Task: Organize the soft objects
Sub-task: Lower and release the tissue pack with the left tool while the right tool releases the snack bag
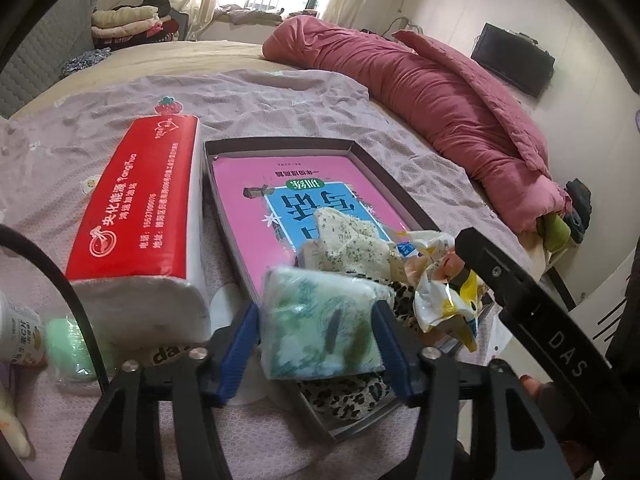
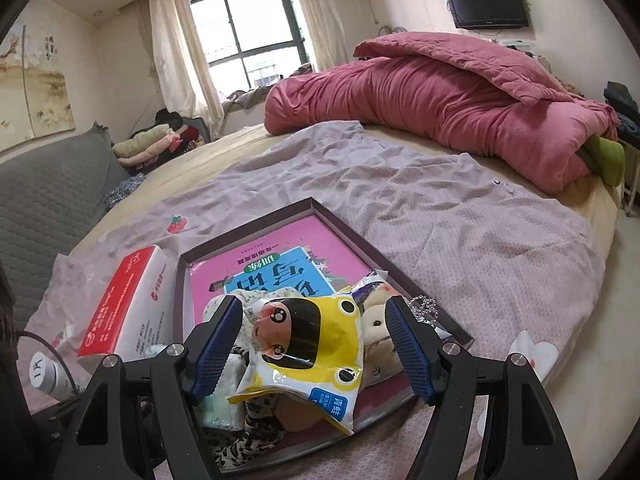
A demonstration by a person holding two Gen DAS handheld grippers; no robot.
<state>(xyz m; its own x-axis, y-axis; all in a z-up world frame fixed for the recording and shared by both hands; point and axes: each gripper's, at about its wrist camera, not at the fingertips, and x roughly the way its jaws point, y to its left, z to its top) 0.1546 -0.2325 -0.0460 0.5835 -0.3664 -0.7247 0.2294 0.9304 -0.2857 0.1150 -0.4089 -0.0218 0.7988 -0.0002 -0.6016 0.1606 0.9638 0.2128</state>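
A shallow dark tray [image 1: 280,145] lies on the bed with a pink book [image 1: 256,196] in it. My left gripper [image 1: 316,332] is shut on a green-and-white tissue pack [image 1: 320,320], held over the tray's near end. A floral cloth [image 1: 352,236] and a leopard-print cloth [image 1: 344,396] lie in the tray. My right gripper [image 2: 312,344] is open around a yellow frog-print packet [image 2: 308,344] lying in the tray [image 2: 312,202], with a small plush toy [image 2: 376,320] beside it. The same packet [image 1: 444,296] shows by the right gripper's arm in the left wrist view.
A red-and-white tissue pack [image 1: 136,216] lies left of the tray. A white bottle [image 1: 16,336] and a green soft item [image 1: 72,344] sit at the near left. A rolled pink quilt [image 1: 432,100] lies along the bed's right side. A lilac sheet [image 2: 460,232] covers the bed.
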